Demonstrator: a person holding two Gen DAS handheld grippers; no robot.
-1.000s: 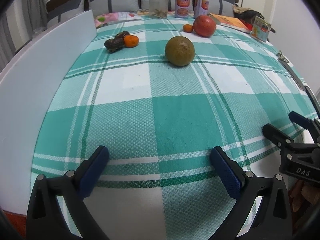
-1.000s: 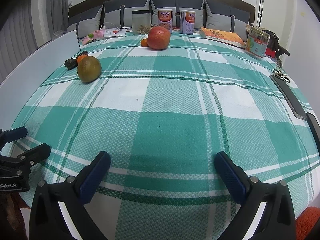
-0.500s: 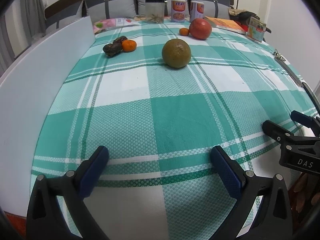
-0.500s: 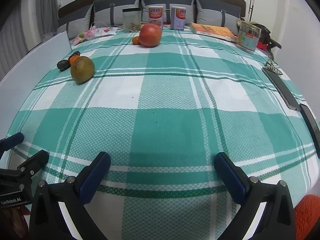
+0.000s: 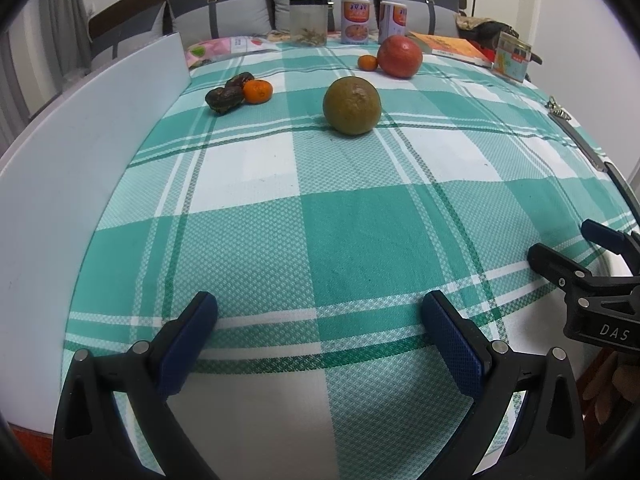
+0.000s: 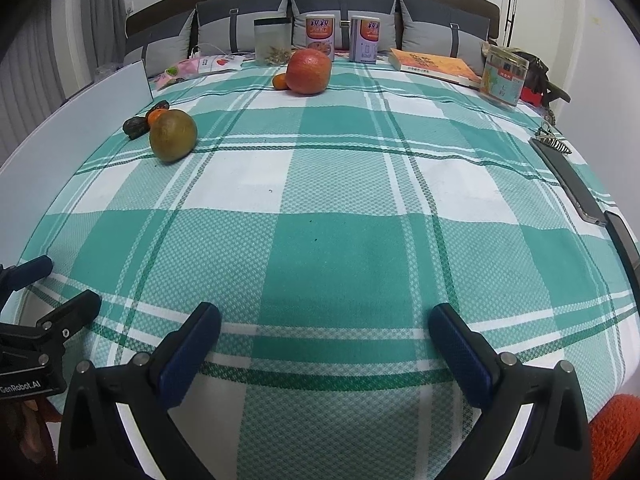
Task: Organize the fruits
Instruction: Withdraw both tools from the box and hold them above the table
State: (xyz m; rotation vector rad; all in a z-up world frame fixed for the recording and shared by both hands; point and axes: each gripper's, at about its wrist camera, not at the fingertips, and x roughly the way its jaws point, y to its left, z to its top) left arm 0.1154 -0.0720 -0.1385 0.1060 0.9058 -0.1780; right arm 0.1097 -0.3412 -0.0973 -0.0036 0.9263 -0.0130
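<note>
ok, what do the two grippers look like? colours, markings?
Both alike: black plastic frames with silver rivets and blue textured pads on the fingers. The left gripper carries white "GenRobot.AI" lettering on its body, read from the right wrist view. The right gripper carries white "DAS", read from the left wrist view. No cables or sleeves show.

Even, fairly dim indoor light is cast from above. A soft shadow is thrown just under the green-brown fruit (image 5: 351, 105), far ahead of the fingers. No glare is seen on the checked tablecloth (image 6: 340, 248). Strong fisheye bending is shown at the edges, with dark vignetted corners. Slight softness is noted at the fingers (image 5: 188, 340) nearest the lens.
</note>
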